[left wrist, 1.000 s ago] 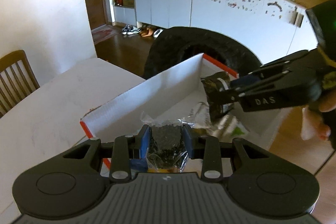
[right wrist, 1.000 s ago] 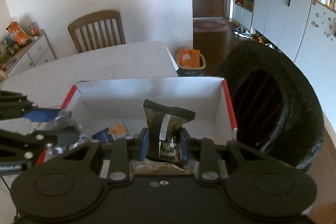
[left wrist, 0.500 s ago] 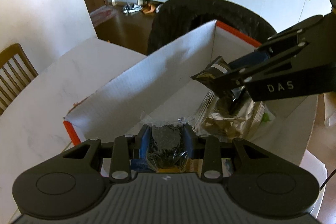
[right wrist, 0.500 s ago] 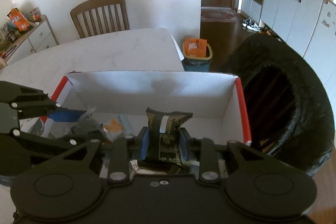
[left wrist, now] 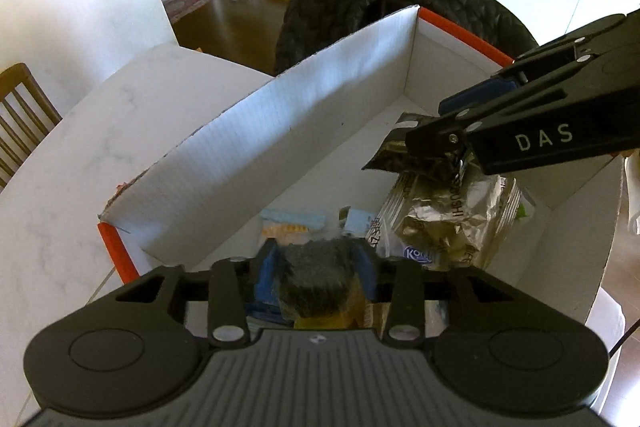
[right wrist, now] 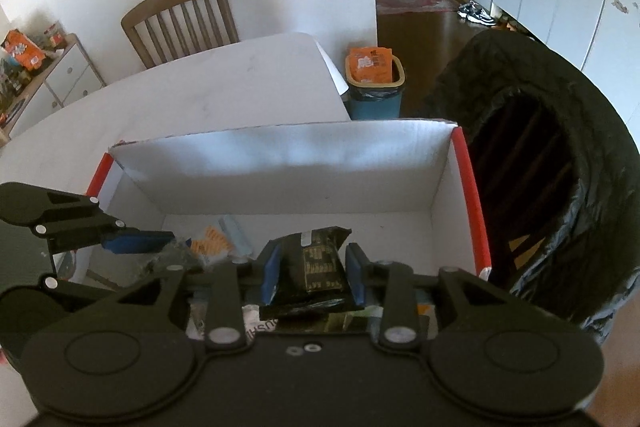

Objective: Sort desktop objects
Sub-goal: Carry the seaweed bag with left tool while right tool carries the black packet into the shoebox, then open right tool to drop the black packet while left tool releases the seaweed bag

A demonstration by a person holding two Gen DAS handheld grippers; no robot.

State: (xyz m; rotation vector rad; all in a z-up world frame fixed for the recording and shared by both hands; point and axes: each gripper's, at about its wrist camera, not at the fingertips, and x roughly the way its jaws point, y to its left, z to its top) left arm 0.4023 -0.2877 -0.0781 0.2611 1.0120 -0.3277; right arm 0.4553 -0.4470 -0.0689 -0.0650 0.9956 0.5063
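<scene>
Your left hand-held gripper [left wrist: 318, 275] is clamped on a clear packet of dark stuff [left wrist: 316, 283], both blue pads pressed against its sides, and it's sitting low over the near end of the white cardboard box [left wrist: 280, 131]. Can't really tell what's in the packet, just dark and crumbly-looking with some yellow at the bottom.

Your right hand-held gripper [right wrist: 312, 273] is closed on a dark snack wrapper [right wrist: 318, 267], with gold print on the front, held roughly upright between the pads. In the left wrist view you can see that same right gripper reaching in from the right, with the wrapper's [left wrist: 404, 155] crumpled end poking out past its tips, above the box's contents.

The box sits on the white tabletop [left wrist: 80, 155] and has orange-red trim on its short ends. Inside there's a crinkly silver foil bag [left wrist: 452, 219] right under the wrapper, plus a light blue and orange packet [left wrist: 292, 225] on the box floor between the two grippers. The far half of the box floor is bare cardboard.

Behind the box is a big black bin bag [right wrist: 560, 163] held open, just past the tabletop edge. There's also a wooden chair [right wrist: 180, 19] at the far side and a small blue waste bin [right wrist: 374, 87] with an orange packet on top, on the floor.
</scene>
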